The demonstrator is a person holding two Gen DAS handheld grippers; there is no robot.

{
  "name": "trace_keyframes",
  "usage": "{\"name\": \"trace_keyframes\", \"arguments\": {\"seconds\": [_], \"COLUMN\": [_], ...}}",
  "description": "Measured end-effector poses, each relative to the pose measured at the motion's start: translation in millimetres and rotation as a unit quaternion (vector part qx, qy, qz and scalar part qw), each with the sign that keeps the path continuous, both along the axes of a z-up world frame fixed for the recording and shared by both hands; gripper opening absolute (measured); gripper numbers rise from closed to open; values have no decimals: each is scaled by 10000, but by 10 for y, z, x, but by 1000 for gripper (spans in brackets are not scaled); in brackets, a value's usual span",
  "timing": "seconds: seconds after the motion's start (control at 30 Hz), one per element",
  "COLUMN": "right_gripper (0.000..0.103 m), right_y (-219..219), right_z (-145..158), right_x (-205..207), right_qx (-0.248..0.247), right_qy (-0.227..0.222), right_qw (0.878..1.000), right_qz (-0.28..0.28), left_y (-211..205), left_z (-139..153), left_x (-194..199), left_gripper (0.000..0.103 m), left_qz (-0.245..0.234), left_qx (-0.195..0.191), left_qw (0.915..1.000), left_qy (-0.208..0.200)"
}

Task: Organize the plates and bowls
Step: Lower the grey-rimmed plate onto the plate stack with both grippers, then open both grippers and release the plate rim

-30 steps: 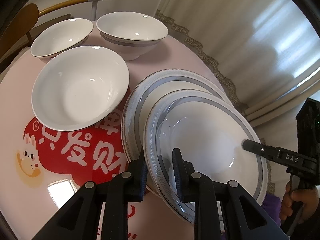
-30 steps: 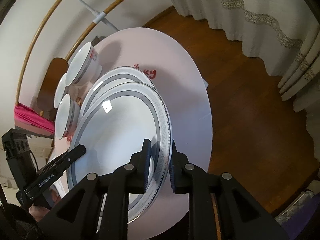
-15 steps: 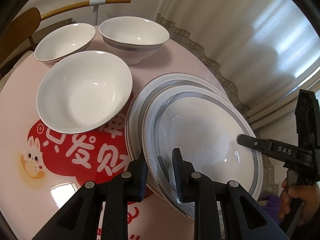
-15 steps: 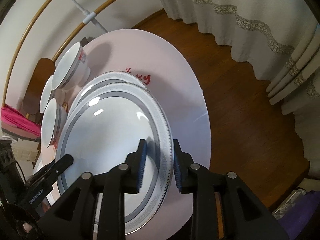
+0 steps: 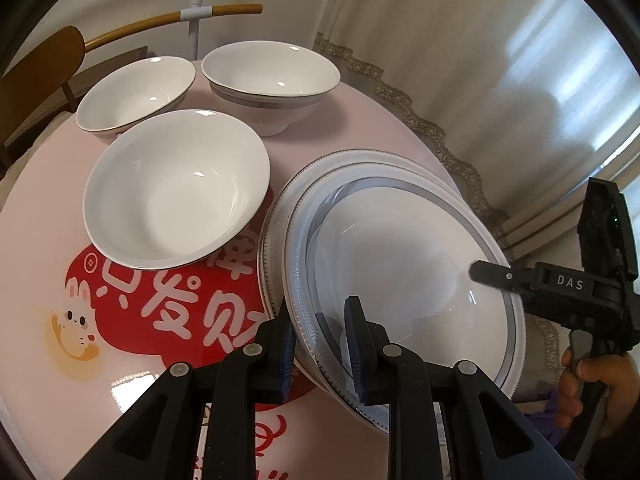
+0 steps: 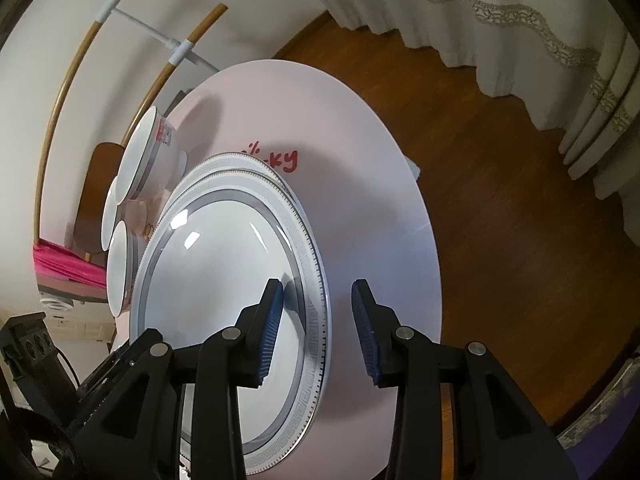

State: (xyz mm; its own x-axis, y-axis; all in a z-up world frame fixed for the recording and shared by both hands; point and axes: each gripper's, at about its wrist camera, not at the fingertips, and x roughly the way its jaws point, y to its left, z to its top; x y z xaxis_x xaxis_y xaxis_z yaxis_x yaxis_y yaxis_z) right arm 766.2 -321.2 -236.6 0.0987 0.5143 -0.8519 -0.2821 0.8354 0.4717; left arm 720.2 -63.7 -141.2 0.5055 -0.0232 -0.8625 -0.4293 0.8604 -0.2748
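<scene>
The top plate lies nested on the lower plate, the two stacked on the round pink table, which serves as the landmark here. On that table the stack sits toward the edge nearest the lace-trimmed curtain. The left gripper pinches the near rim of the top plate, one pad under the patterned border and one over it. The right gripper straddles the opposite rim; its jaws have just been opening and now stand spread, the rim between them with neither pad pressing on it. Three white bowls stand apart from the stack across the table: the nearest bowl just beside the lower plate, partly over the table's red rabbit print, with the left bowl and the footed bowl beyond it.
</scene>
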Motion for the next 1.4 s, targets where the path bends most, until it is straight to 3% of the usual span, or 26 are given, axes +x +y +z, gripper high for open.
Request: {"name": "trace_keyframes", "arguments": {"seconds": [0.17,0.67,1.07,1.4], "right_gripper": [31,29,19,20], "right_y": [35,87,-40,12], "right_z": [-23,-80,-202,-159], "right_x": [15,61,129,111], "right_qx": [103,348,1032,820], "right_qy": [-23,32,258,156], "right_qw": [9999,9991,9942,9963], "right_qz": [98,253,166,220], "left_y": [-20,-58,-25,-53], "left_z": [28,48,22,52], "left_x": [-12,-4,-65,-80], "left_gripper": [19,19,22,26], "left_qz": [16,47,139,76], "left_qx": [99,289,393,357], "left_qw": [9999,9996,9991,9993], "left_qy": [6,-1,57,103]}}
